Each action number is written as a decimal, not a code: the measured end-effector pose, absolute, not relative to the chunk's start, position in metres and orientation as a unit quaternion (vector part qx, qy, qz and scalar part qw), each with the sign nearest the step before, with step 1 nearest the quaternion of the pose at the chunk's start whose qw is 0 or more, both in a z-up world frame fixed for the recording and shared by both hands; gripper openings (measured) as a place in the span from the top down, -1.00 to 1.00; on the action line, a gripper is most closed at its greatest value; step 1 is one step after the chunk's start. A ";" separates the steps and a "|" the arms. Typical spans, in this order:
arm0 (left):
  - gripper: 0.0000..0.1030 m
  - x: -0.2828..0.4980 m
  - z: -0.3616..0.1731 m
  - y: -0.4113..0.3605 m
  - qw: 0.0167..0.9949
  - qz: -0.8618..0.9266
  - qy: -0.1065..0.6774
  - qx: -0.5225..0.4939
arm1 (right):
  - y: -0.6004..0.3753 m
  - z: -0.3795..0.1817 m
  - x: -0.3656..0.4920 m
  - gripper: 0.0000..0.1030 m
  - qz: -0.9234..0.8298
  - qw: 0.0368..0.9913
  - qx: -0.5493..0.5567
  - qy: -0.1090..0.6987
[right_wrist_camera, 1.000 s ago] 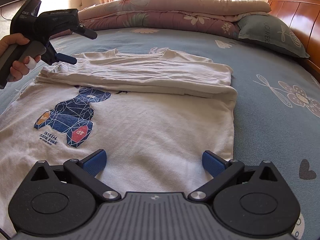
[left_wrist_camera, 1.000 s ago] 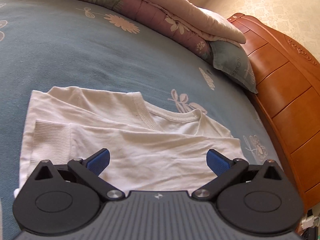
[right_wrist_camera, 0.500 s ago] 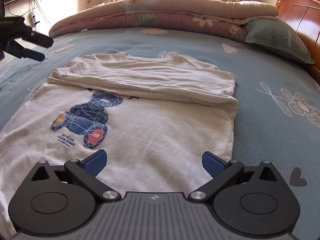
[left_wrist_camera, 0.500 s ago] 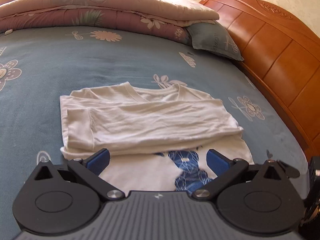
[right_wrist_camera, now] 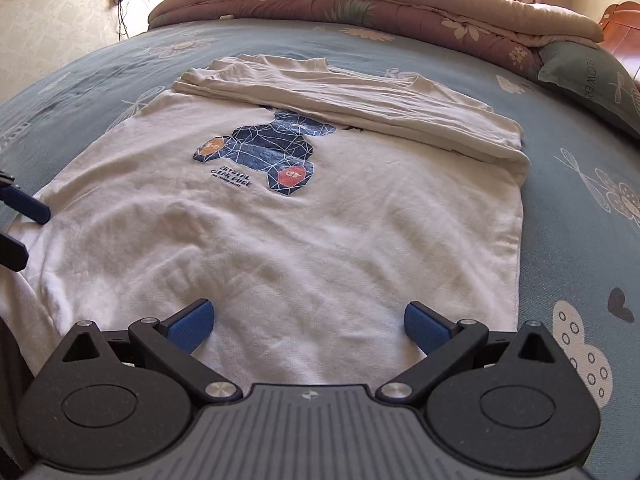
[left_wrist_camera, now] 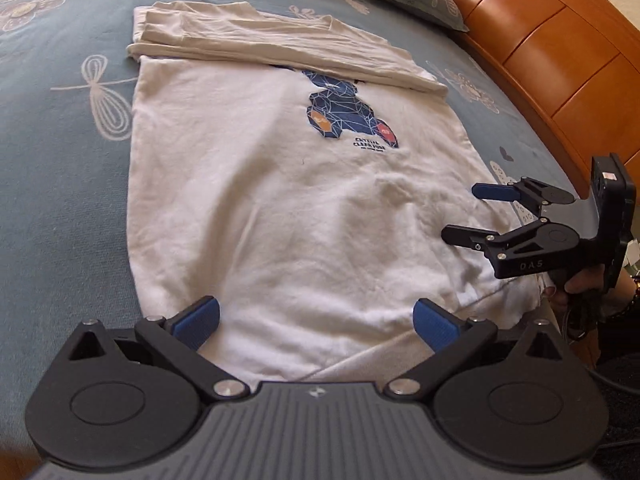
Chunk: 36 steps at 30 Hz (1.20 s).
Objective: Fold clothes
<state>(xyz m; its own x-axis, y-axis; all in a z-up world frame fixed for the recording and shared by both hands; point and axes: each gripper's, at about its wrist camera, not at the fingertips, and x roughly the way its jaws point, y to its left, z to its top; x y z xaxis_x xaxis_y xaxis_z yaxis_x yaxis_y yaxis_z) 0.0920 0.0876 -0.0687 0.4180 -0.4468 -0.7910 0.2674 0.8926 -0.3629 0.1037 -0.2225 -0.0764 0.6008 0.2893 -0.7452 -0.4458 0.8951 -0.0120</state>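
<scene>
— White cotton T-shirt (left_wrist_camera: 280,200) lies spread on the blue floral bed sheet (left_wrist_camera: 60,168), print side up. Can you see how it is folded?

— Partly. Its upper part, with the sleeves, is turned down into a flat band (right_wrist_camera: 360,104) across the far end, and that band covers the top of the blue bear print (right_wrist_camera: 260,152). The lower body of the shirt lies open and a little rumpled towards the cameras.

— Where are the tongs?

— The left tongs (left_wrist_camera: 316,320) hang over the near hem, both blue pads spread wide with only cloth showing between them; they pinch nothing. The right tongs (right_wrist_camera: 308,320) are likewise spread wide above the hem at the other side, and they grip nothing either.

— Does either camera catch the other tool?

— Yes. In the left wrist view the right tongs (left_wrist_camera: 472,214) sit at the shirt's right edge, jaws apart, turned sideways, with a hand (left_wrist_camera: 576,288) around the black handle. In the right wrist view 2 dark fingers (right_wrist_camera: 24,206) of the left tongs poke in from the left edge, just over the shirt's side.

— And beyond the shirt?

— A folded pink floral quilt (right_wrist_camera: 360,8) lies along the far edge of the bed, a grey-green pillow (right_wrist_camera: 592,80) beside it, and a wooden headboard (left_wrist_camera: 560,52) stands on the right.
</scene>
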 end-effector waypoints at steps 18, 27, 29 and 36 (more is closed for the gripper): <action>-0.99 0.098 -0.073 0.109 0.849 -0.175 0.480 -0.134 | -0.225 -0.081 0.096 -1.00 0.200 0.903 -0.092 0.369; -0.99 0.095 -0.065 0.070 0.865 -0.186 0.463 -0.049 | -0.230 -0.075 0.081 -1.00 0.211 0.890 -0.118 0.388; -0.99 0.099 -0.075 0.067 0.859 -0.178 0.479 -0.043 | -0.240 -0.075 0.071 -1.00 0.210 0.888 -0.117 0.393; -0.99 0.092 -0.076 0.067 0.869 -0.184 0.459 -0.026 | -0.278 -0.068 0.057 -1.00 0.190 0.887 -0.047 0.419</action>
